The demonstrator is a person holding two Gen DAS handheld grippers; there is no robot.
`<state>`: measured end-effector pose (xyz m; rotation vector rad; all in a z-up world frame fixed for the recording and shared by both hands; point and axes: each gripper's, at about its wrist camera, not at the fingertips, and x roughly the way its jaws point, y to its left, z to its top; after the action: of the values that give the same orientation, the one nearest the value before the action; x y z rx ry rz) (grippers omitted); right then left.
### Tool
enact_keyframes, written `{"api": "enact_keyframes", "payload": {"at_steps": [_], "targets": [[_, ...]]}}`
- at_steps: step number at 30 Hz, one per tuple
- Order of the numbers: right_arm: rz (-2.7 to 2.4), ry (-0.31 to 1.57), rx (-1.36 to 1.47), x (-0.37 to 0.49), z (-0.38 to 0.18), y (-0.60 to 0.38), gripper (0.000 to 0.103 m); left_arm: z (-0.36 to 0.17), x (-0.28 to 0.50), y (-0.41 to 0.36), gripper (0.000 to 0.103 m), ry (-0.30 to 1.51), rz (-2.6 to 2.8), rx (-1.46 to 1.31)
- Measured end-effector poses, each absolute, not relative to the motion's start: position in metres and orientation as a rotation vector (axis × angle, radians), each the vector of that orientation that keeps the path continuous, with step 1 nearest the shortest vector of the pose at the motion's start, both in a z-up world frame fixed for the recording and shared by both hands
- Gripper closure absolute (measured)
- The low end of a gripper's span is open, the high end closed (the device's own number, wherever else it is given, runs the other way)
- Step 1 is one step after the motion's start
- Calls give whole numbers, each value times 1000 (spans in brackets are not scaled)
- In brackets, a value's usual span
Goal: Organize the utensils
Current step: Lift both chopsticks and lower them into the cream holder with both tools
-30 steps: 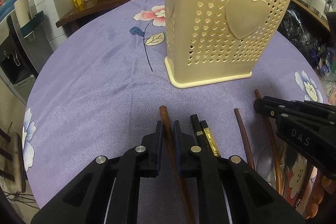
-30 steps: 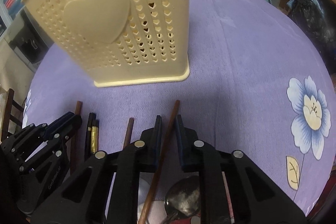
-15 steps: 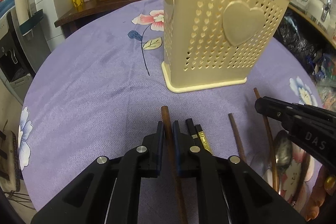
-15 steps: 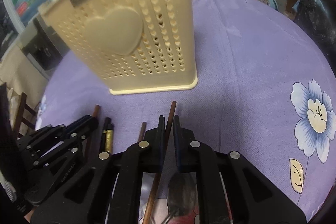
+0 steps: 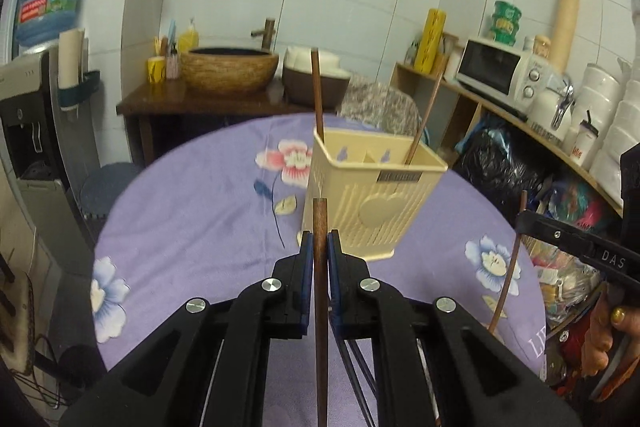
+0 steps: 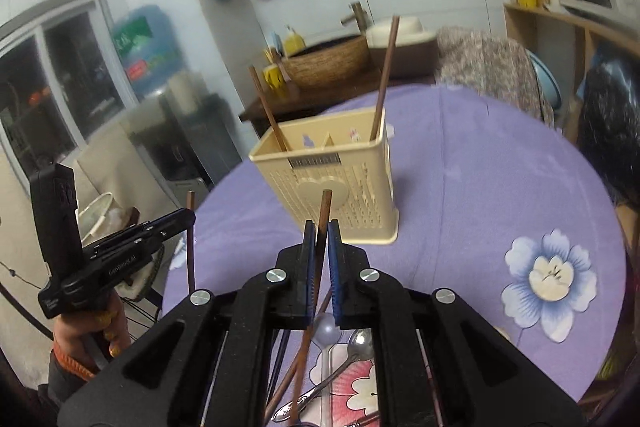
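1. Left wrist view: the left gripper (image 5: 319,247) is clenched on a brown chopstick (image 5: 320,291), whose tip sticks out just past the jaws.
2. Right wrist view: the right gripper (image 6: 320,239) is clamped on a second chopstick (image 6: 318,251) in the same way; from the left, this stick (image 5: 508,267) shows beside the holder's right side.
3. A second ago both sticks lay flat on the purple cloth (image 5: 192,211) in front of the holder (image 5: 372,203), each between its gripper's jaws. Now both are off the cloth, and the holder looks smaller and lower, its open top in sight.
4. Two chopsticks already stand in the holder (image 6: 332,183): one (image 5: 318,95) in the left corner, one (image 5: 424,119) leaning toward the right.
5. Behind the right gripper, still on the cloth on the near side of the holder, lie spoons (image 6: 344,359), dark chopsticks and other sticks.
6. Judgement: the pick-up is done for this pair, so the next step is likely carrying both tips over the holder's rim and lowering them in. The sticks point forward rather than down, so they need tipping before release. Several utensils remain, so the task looks well short of finished.
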<state>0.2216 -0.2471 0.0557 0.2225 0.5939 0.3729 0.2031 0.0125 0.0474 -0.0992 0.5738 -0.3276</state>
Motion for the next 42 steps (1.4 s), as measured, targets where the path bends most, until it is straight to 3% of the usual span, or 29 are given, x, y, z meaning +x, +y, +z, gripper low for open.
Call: {"api": "enact_keyframes", "payload": {"at_steps": [26,31,37,42], "targets": [[409,523,196,215,100,-257,97,95,204,28,94,475,-342,-96],[388,464,184,227,135,-261,97,133,210,29,95,422,-351,-94],[321,307,214,254,214,-274,97,206,232,23,95,312,-355,-138],[249,201,215,276,251,-268,97,231,265,4,95,266,-332,-177]]}}
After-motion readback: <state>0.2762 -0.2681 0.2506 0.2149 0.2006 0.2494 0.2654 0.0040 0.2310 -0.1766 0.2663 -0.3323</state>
